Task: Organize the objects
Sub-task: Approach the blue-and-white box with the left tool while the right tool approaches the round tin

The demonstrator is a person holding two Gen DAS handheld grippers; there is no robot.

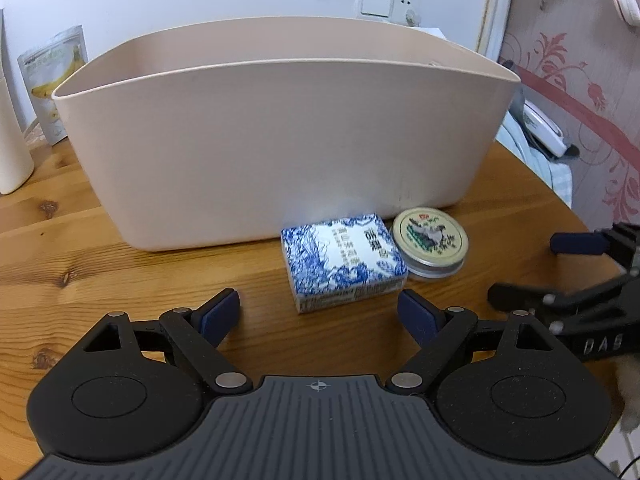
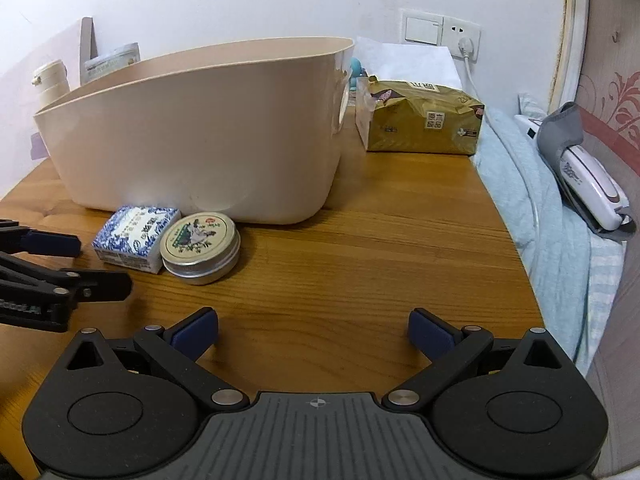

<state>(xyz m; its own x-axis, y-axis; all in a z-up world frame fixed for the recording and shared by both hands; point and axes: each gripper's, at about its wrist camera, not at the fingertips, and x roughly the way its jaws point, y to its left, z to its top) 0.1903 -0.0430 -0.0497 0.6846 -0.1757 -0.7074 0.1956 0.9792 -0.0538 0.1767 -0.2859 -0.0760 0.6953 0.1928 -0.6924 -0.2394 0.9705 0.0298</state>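
A blue-and-white patterned box (image 1: pixel 342 262) lies on the wooden table in front of a large beige bin (image 1: pixel 280 136). A round metal tin (image 1: pixel 430 242) with a green label sits touching its right side. My left gripper (image 1: pixel 319 314) is open and empty, just short of the box. My right gripper (image 2: pixel 313 330) is open and empty over bare table, to the right of the tin (image 2: pixel 201 247) and box (image 2: pixel 135 237). The bin (image 2: pixel 200 136) stands behind them. Each gripper shows at the edge of the other's view.
A white bottle (image 1: pixel 12 120) and a banana snack pouch (image 1: pixel 54 76) stand left of the bin. A gold tissue pack (image 2: pixel 424 120) lies behind the bin at the right. A bed with a light blue blanket (image 2: pixel 560 232) borders the table's right edge.
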